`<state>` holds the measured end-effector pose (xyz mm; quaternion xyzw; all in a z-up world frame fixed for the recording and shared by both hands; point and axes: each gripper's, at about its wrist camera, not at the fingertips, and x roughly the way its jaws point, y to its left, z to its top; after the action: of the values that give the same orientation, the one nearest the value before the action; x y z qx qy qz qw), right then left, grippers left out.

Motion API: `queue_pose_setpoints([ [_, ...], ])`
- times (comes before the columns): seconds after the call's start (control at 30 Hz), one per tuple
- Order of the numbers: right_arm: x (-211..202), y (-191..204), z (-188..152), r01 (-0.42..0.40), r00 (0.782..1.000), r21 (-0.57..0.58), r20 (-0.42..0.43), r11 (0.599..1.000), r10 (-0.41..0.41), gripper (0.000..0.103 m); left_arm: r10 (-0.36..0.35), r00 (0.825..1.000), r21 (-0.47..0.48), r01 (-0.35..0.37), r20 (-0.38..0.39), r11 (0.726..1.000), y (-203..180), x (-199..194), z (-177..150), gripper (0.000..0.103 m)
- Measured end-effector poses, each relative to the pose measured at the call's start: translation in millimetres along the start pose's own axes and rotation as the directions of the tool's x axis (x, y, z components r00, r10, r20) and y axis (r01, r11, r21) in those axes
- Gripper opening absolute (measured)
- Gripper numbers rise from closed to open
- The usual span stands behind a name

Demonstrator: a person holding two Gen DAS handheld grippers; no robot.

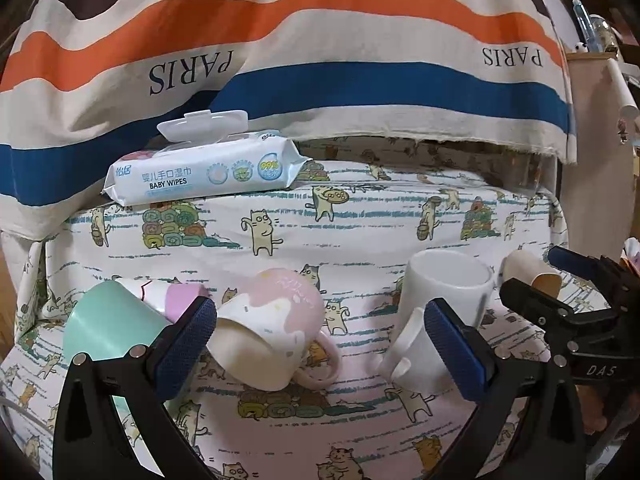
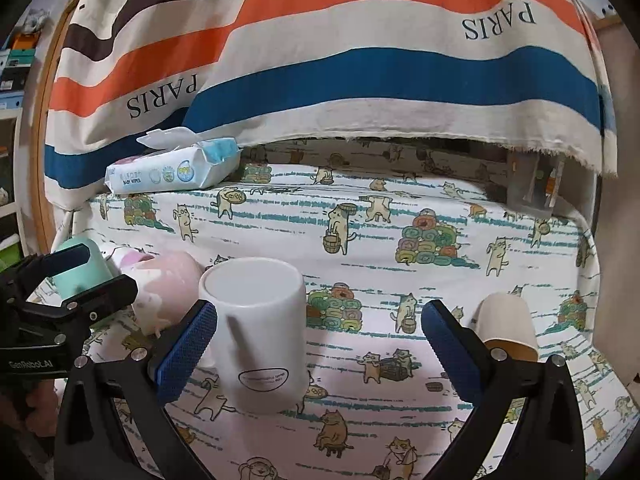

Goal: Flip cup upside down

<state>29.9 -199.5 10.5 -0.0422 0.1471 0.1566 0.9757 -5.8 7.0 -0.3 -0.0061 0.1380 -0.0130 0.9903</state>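
Observation:
A pink and cream mug (image 1: 276,332) lies tilted on its side on the cat-print cloth, mouth toward me and handle down to the right. It sits between the fingers of my open left gripper (image 1: 324,352), close to the left pad. A white mug (image 2: 256,332) stands upside down between the fingers of my open right gripper (image 2: 320,352), near the left pad; it also shows in the left wrist view (image 1: 440,300). The pink mug (image 2: 168,284) shows partly behind my left gripper (image 2: 80,276) in the right wrist view. The right gripper (image 1: 560,284) shows at the right of the left wrist view.
A mint green cup (image 1: 108,320) and a small pink and white cup (image 1: 172,292) lie at the left. A brown paper cup (image 2: 508,324) stands upside down at the right. A baby wipes pack (image 1: 204,168) lies at the back left. A striped cloth (image 1: 320,40) hangs behind.

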Motion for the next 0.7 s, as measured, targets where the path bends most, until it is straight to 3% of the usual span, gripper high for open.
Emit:
queue_pose_setpoints([
  [0.3, 0.6, -4.3, 0.5, 0.005, 1.0, 0.016, -0.002, 1.0, -0.005, 0.103, 0.019, 1.0, -0.011, -0.019, 0.007, 1.0, 1.1, -1.1, -1.1, 0.103],
  [0.43, -1.0, -4.8, 0.7, 0.008, 1.0, 0.023, -0.002, 1.0, -0.008, 0.103, -0.02, 1.0, -0.011, 0.02, 0.001, 1.0, 1.7, -2.6, -1.8, 0.103],
  [0.7, -0.5, -4.9, 1.3, 0.008, 1.0, 0.022, -0.003, 1.0, -0.008, 0.103, 0.012, 1.0, -0.006, -0.012, 0.001, 1.0, 0.7, -3.9, -2.0, 0.103],
])
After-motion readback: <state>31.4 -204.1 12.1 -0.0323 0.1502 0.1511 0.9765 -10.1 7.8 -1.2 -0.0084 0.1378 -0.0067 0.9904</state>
